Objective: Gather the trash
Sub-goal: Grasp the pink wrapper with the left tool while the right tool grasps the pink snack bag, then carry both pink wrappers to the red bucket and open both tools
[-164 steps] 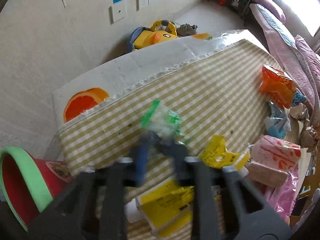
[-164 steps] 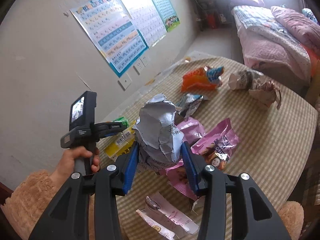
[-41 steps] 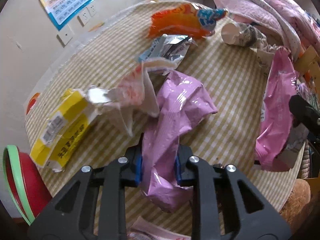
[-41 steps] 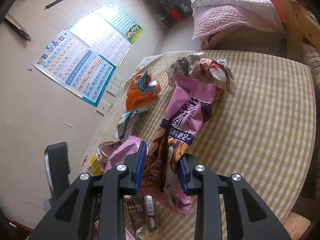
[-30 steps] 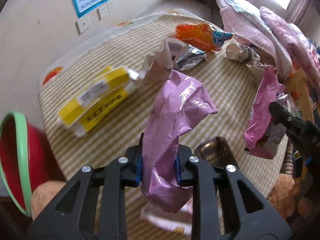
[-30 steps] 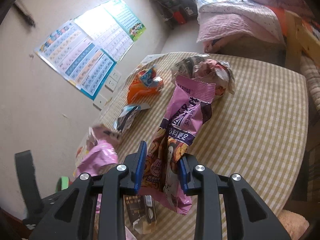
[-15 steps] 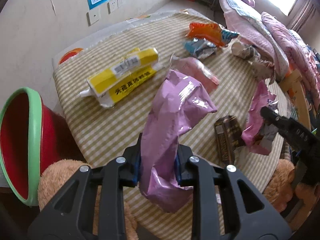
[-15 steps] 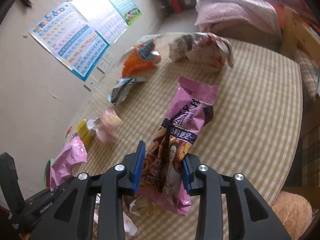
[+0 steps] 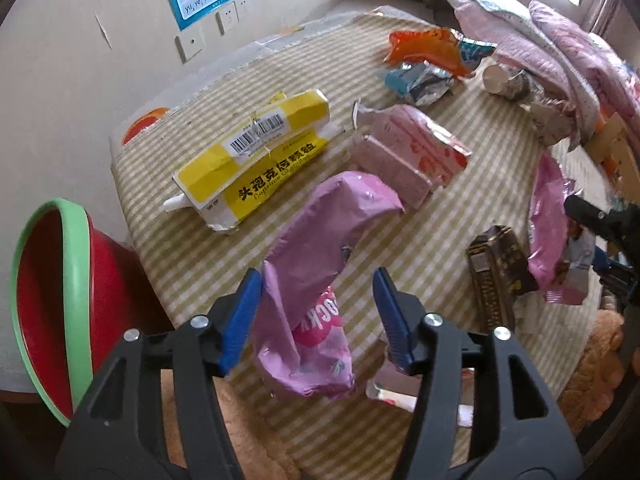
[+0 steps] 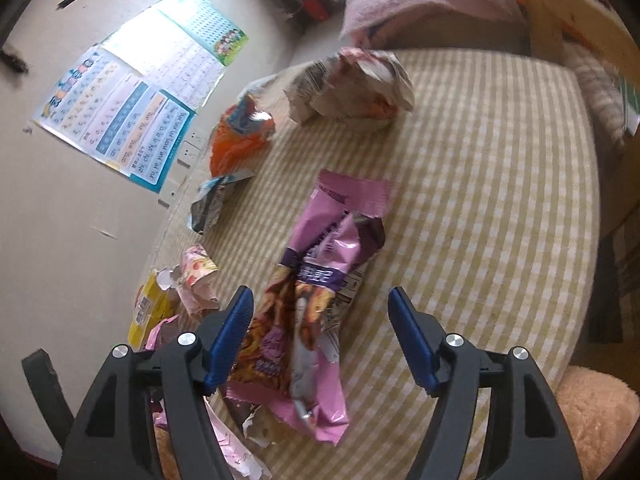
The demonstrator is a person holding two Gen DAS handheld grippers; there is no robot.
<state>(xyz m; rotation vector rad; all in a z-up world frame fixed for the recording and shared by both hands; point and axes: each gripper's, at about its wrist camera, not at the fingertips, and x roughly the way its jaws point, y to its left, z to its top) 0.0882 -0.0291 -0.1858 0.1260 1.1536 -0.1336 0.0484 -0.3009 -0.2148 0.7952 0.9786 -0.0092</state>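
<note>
My left gripper [image 9: 318,316] is open. A crumpled plain pink bag [image 9: 316,276] hangs between its blue pads, touching only the left pad. My right gripper [image 10: 322,340] is open too. A printed pink snack bag [image 10: 316,292] lies loose between its pads, over the checked tablecloth [image 10: 480,200]. The right gripper and that bag also show at the right edge of the left wrist view [image 9: 556,236]. A red bin with a green rim [image 9: 52,296] stands left of the table, below its edge.
On the table lie a yellow box [image 9: 256,152], a torn pink carton [image 9: 404,148], an orange bag [image 9: 428,50], a foil wrapper [image 9: 420,80], crumpled paper [image 10: 352,88] and a dark wrapper [image 9: 496,268]. A brown plush toy [image 10: 596,416] sits at the near edge. A bed stands beyond.
Both grippers have opened. The plain pink bag has come loose in the left one, and the printed bag has dropped from the right one toward the table.
</note>
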